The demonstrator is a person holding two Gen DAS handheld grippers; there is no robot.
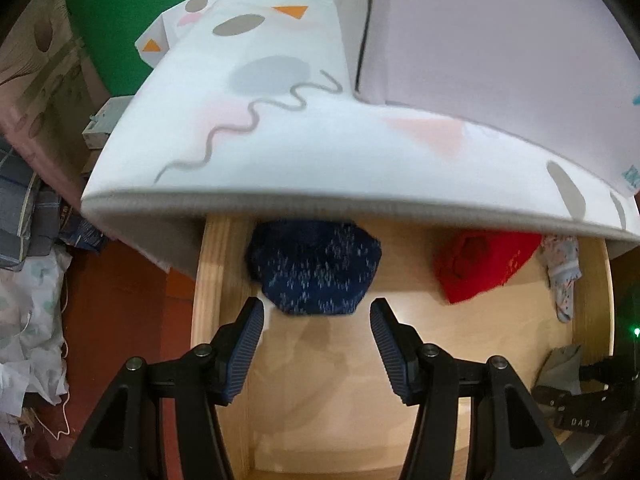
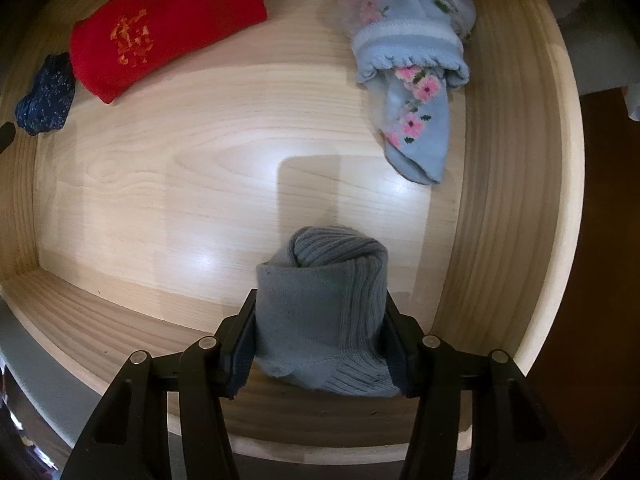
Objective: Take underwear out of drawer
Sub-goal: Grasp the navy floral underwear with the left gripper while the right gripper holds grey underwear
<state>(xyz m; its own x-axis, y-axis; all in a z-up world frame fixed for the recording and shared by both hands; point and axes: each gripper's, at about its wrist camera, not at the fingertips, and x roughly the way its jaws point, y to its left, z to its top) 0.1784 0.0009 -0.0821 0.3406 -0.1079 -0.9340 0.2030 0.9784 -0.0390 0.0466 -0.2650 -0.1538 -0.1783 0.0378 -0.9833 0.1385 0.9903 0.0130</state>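
right gripper (image 2: pixel 320 336) pinching grey roll (image 2: pixel 320 300) | left gripper (image 1: pixel 317 320) spread near navy bundle (image 1: pixel 316 268) | lift straight up clear of drawer (image 2: pixel 500 200) (keep squeeze)

We hold our left gripper (image 1: pixel 317 312) open over the drawer (image 1: pixel 400 344), the navy speckled bundle (image 1: pixel 316 268) just beyond its jaws.

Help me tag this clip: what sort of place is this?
Probably a bedroom: an open pale wooden drawer holding a folded red garment, with rumpled patterned bedding on the floor beside it.
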